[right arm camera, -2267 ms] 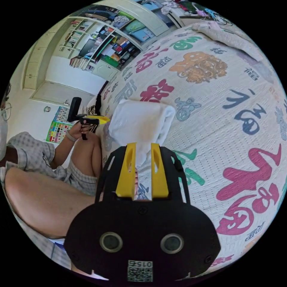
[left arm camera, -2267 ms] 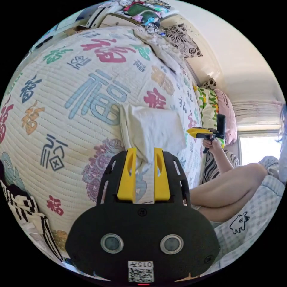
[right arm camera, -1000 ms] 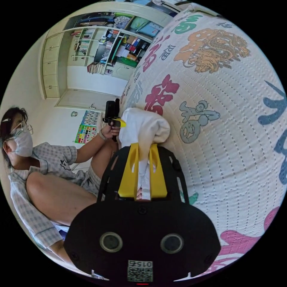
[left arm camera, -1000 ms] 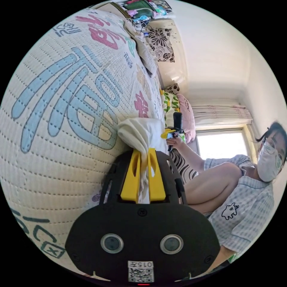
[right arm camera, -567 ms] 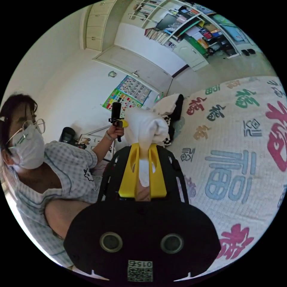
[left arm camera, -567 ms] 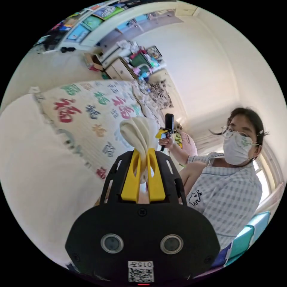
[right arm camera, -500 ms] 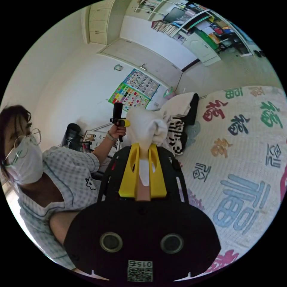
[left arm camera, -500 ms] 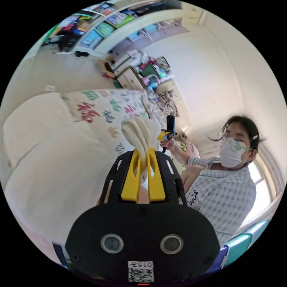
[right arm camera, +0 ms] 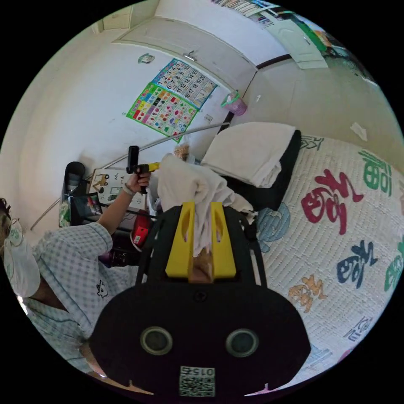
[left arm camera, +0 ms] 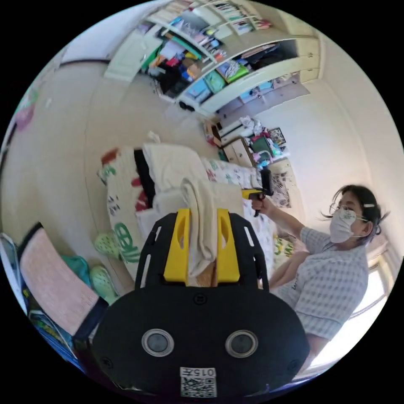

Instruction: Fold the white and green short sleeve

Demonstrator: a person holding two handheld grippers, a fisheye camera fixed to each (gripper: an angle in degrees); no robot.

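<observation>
Here, the folded white short sleeve (left arm camera: 202, 223) hangs off the bed (right arm camera: 336, 235), each end pinched between yellow jaws: the left hand-held gripper (left arm camera: 201, 244) and right hand-held gripper (right arm camera: 200, 240) are both clamped on its cloth. It sits near the bed's edge by one stack of folded clothes (right arm camera: 252, 160). Bare floor (left arm camera: 63, 139) lies beyond. Two green shoes (left arm camera: 103, 263) are visible. The person's arms reach outward.

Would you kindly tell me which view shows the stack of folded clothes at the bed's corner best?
The right gripper view: the stack of folded white and black clothes lies broad and plain on the patterned quilt. In the left gripper view the stack looks small and distant, partly behind the white cloth pinched in the left tongs.
</observation>
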